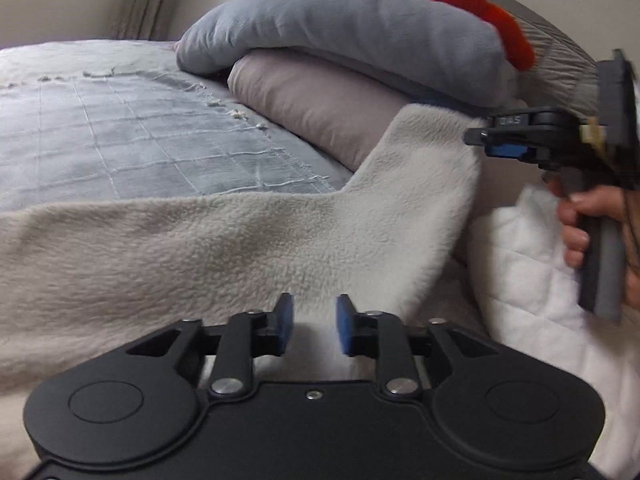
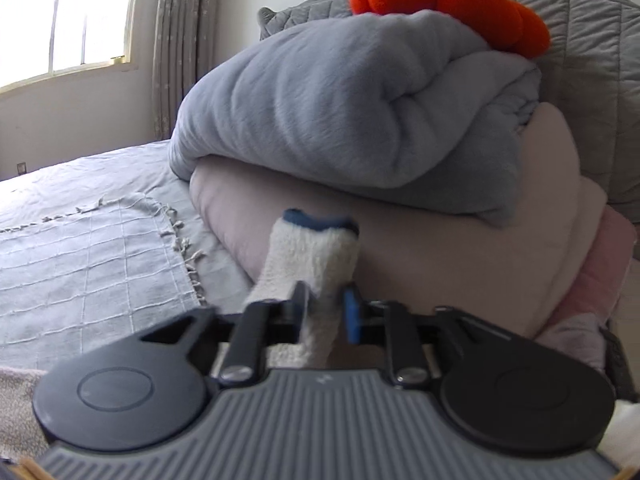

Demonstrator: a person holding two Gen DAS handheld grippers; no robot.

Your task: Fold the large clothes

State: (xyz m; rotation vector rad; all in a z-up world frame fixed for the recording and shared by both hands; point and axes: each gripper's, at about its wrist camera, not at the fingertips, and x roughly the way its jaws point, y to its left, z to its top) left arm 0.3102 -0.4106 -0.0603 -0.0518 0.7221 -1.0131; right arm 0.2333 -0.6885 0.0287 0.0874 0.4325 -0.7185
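A cream fleece garment (image 1: pixel 224 248) lies spread across the near side of the bed, one sleeve (image 1: pixel 432 168) rising to the right. My left gripper (image 1: pixel 315 326) hovers low over the fleece with its blue pads apart and nothing pinched between them. The right gripper (image 1: pixel 486 142), held by a hand (image 1: pixel 580 216), is at the end of that sleeve. In the right wrist view the blue-trimmed sleeve cuff (image 2: pixel 316 240) stands up between the right gripper's (image 2: pixel 325 310) parted fingers; a thin gap shows beside the right pad (image 2: pixel 353 318).
A folded grey-blue blanket (image 2: pixel 320 112) rests on a pinkish duvet (image 2: pixel 460 256) right behind the sleeve, with an orange plush (image 2: pixel 460 8) on top. A grey checked throw (image 1: pixel 132 148) covers the bed at left. White quilted fabric (image 1: pixel 532 272) lies at right.
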